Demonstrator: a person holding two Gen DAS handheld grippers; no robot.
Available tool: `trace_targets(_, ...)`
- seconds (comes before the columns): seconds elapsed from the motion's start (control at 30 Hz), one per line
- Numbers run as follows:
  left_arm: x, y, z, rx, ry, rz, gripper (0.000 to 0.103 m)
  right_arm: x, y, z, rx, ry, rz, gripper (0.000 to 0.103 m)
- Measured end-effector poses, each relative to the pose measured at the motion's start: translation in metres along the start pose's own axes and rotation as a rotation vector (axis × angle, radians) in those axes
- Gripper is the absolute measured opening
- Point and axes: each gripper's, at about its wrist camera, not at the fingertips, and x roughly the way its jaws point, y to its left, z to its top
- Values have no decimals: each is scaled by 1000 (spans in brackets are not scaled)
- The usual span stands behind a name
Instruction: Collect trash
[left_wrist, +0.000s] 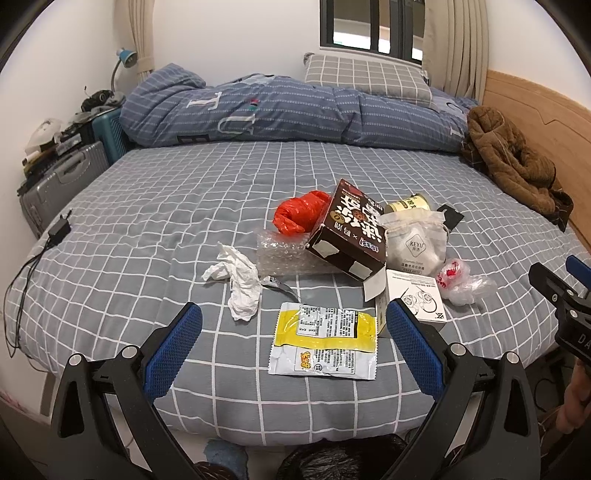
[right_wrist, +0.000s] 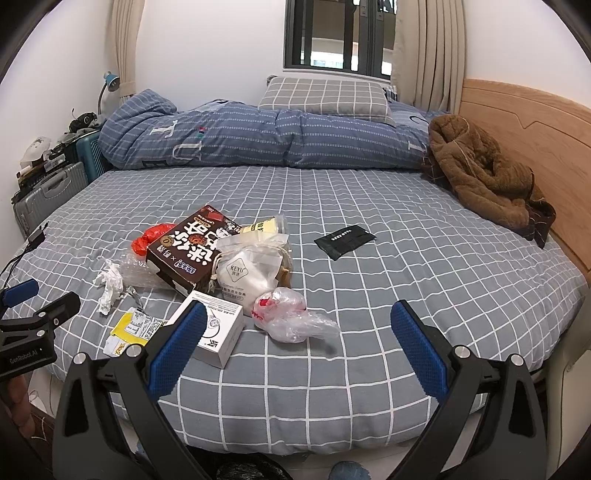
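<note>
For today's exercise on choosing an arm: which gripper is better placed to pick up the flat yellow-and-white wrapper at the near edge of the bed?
Left. The left gripper is open with the yellow-and-white wrapper lying between its fingers; the right gripper faces the clear plastic bag, the wrapper off to its left.

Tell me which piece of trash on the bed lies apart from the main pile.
The flat black packet, alone on the sheet to the right of the pile; the brown box, tissue and the other pieces cluster together.
</note>
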Motion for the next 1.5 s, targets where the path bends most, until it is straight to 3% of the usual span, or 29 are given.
trace_targets(0.73,9,-5,-3,-4,27,-12,97,7,0,2,-6,7,0,95)
trace_targets(1.1,60,-4,-17,-5,124,-14,97,54,-1,4,-34,53,-2,95)
trace_targets(1.5,105,-21,-26,53,220,-61,97,128,-8,-6,-31,170,-20,92)
